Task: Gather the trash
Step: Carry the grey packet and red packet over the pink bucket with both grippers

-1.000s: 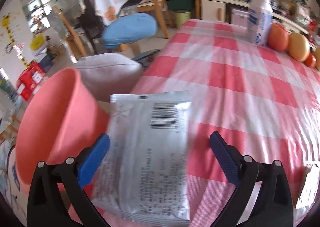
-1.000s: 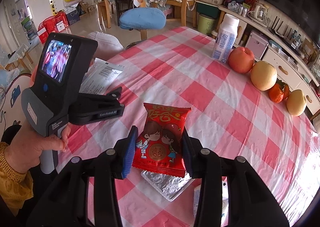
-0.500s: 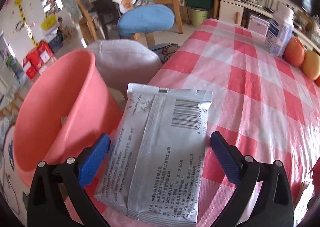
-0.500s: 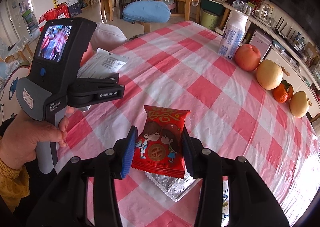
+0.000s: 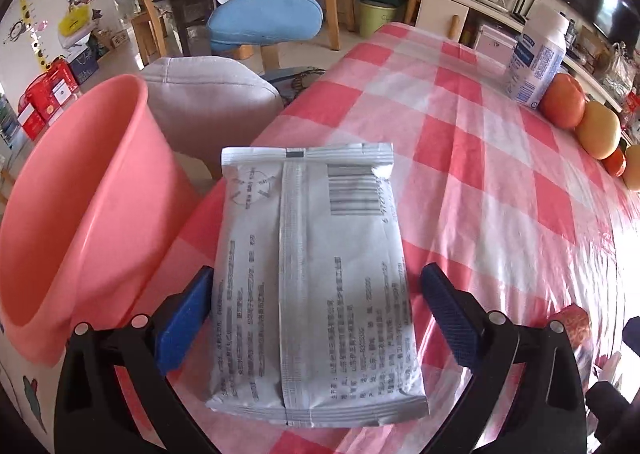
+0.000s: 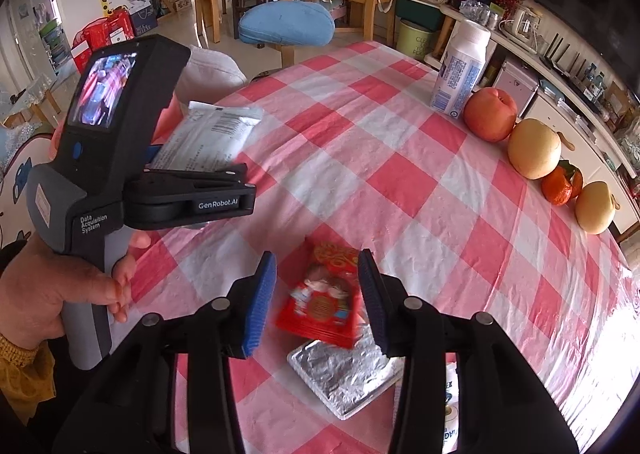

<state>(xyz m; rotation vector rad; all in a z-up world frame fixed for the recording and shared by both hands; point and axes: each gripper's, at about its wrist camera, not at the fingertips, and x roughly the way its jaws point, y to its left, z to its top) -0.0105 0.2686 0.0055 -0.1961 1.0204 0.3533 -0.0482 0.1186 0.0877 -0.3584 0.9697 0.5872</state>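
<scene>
Silver packet (image 5: pixel 316 278) lies between our left gripper's (image 5: pixel 316 310) wide-spread fingers, with the pink bin (image 5: pixel 76 213) at ten o'clock. Only the right-hand view shows our right gripper (image 6: pixel 316 302) half open, its fingers clear of the red packet (image 6: pixel 324 302) lying over a foil tray (image 6: pixel 340 370).

- Left wrist view: looks steeply down, close over the table (image 5: pixel 472 157) edge.
- Right wrist view: same downward tilt, set farther back.
- Shared: checked table, silver packet (image 5: pixel 316 274) (image 6: pixel 208 137), fruit row (image 6: pixel 532 149).
</scene>
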